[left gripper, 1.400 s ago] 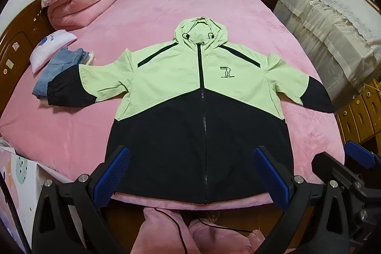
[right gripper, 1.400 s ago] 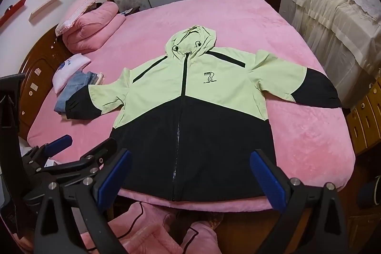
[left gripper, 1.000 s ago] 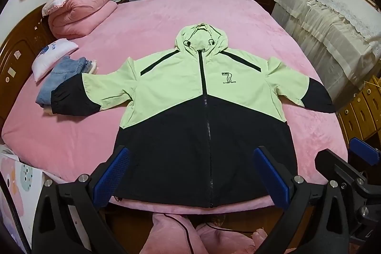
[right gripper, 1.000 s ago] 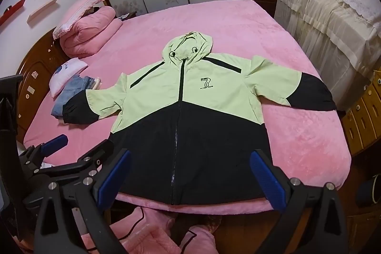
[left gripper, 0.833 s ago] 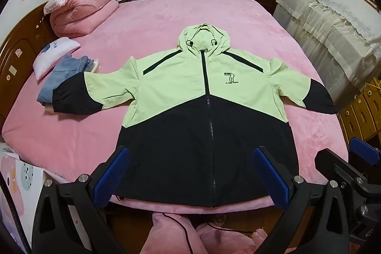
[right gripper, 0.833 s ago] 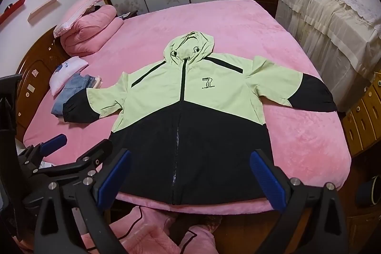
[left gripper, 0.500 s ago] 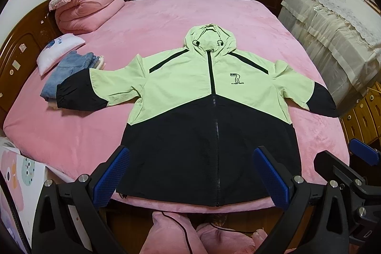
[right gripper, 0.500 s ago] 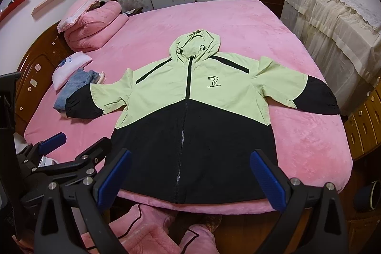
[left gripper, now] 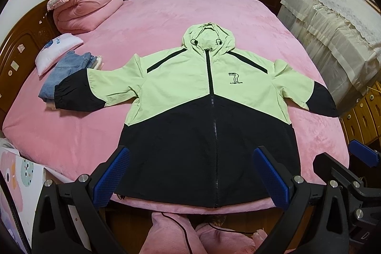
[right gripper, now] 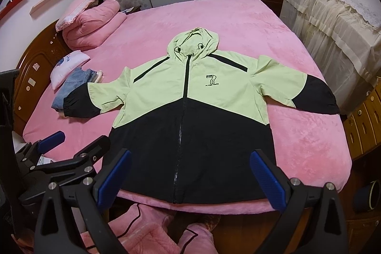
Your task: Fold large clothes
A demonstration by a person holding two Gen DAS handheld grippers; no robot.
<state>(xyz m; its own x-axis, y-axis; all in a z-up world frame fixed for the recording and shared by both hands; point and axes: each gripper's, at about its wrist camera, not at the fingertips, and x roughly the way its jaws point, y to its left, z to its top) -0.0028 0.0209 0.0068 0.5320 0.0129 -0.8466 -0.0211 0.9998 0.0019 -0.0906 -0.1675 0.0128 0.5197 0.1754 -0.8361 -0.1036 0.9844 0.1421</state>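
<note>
jacket spread flat, both grippers empty

a green-and-black hooded jacket [left gripper: 209, 116] lies front up and zipped on the pink bed [left gripper: 166, 16], hood toward 12 o'clock, hem at the near edge, sleeves out to 9 and 3 o'clock. the left gripper [left gripper: 190, 175] and the right gripper [right gripper: 188, 176] hover above the hem with jaws spread wide, holding nothing. folded jeans [left gripper: 64, 68] lie under the cuff at 9 o'clock.

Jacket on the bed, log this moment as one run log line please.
stage: pre-fold | jacket: flat, zipped, sleeves spread on bed | left gripper: open, empty | right gripper: open, empty
</note>
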